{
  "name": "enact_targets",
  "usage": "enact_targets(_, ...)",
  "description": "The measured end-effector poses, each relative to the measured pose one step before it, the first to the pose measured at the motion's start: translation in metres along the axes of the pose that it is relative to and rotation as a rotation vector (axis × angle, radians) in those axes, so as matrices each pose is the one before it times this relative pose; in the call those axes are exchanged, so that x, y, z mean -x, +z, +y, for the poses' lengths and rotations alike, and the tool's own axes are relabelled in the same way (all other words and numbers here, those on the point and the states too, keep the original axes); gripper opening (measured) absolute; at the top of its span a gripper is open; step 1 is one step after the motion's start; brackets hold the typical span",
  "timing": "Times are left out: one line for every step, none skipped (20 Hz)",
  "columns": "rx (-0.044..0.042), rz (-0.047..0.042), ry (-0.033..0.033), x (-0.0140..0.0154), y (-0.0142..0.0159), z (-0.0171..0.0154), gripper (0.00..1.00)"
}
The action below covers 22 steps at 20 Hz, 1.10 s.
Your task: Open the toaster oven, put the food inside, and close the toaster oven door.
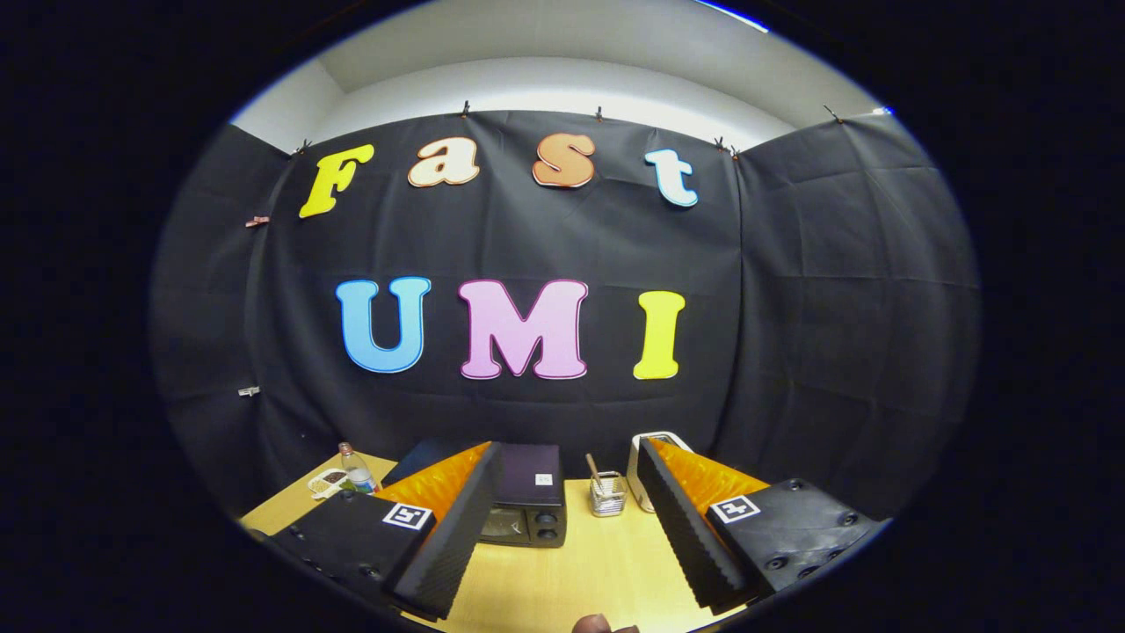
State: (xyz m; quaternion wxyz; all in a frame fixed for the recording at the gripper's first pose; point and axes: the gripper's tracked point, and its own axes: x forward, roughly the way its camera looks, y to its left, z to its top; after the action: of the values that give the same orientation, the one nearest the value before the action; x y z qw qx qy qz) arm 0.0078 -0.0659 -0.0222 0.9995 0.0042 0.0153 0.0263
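Your gripper has its jaws wide apart over the wooden desk, toaster oven shut at the back edge against black cloth.

I can read no text from here. Each of the fingers carries a small square black-and-white marker, a pattern rather than words. The toaster oven on the table bears a white sticker too small to read.
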Motion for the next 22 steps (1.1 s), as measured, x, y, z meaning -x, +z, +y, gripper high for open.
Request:
enact_targets(-0.00444,-0.00629,-0.00270,0.00219,0.00244,-0.00411,0.99)
enact_targets(-0.00352,-0.00903,-0.00030,0.00054,0.00279,-0.00359,0.99)
enact_targets(-0.00044,-0.00222,-0.00098,0.00090,0.00140,-0.00332,0.99)
enact_targets(0.00198,-0.00442,-0.00231,-0.00119,-0.00003,-0.00393,0.99)
enact_targets(0.00040,-0.00080,0.00245,0.00013,0.00012,-0.00279,0.99)
enact_targets(-0.00060,-0.00015,-0.00052,-0.00031,-0.00020,-0.00178,0.99)
enact_targets(0.00084,-0.00090,0.00239,0.00045,-0.00017,-0.00151,0.99)
enact_targets(0.00327,-0.00402,-0.00037,-0.00136,0.00119,-0.00088,0.99)
enact_targets(0.00693,-0.00616,0.00281,-0.00103,0.00041,-0.00090,0.99)
enact_targets(0.00054,-0.00103,0.00312,-0.00074,-0.00111,0.00051,0.99)
enact_targets(-0.00863,0.00321,0.00602,0.00036,-0.00038,0.00142,0.99)
enact_targets(-0.01164,0.00300,0.00648,-0.00047,-0.00168,0.00252,0.99)
enact_targets(-0.01138,0.00467,0.00231,0.00002,-0.00079,0.00044,0.99)
enact_targets(-0.00484,-0.00174,0.00416,-0.00162,-0.00032,-0.00061,0.99)
enact_targets(-0.00353,0.00197,0.00151,-0.00047,-0.00131,-0.00110,0.99)
enact_targets(-0.00789,0.00265,0.00367,-0.00117,-0.00085,0.00019,0.99)
enact_targets(-0.00725,-0.00115,0.00240,-0.00072,-0.00024,-0.00010,0.99)
enact_targets(-0.00394,0.00051,-0.00420,-0.00138,-0.00002,-0.00174,0.99)
enact_targets(-0.00359,-0.00041,-0.00337,-0.00051,0.00018,-0.00249,0.99)
enact_targets(-0.00348,-0.00064,-0.00230,-0.00066,0.00000,-0.00041,0.99)
enact_targets(-0.00032,-0.00042,-0.00184,-0.00038,0.00092,-0.00079,0.99)
enact_targets(0.00341,-0.00111,-0.00270,0.00029,-0.00070,-0.00188,0.99)
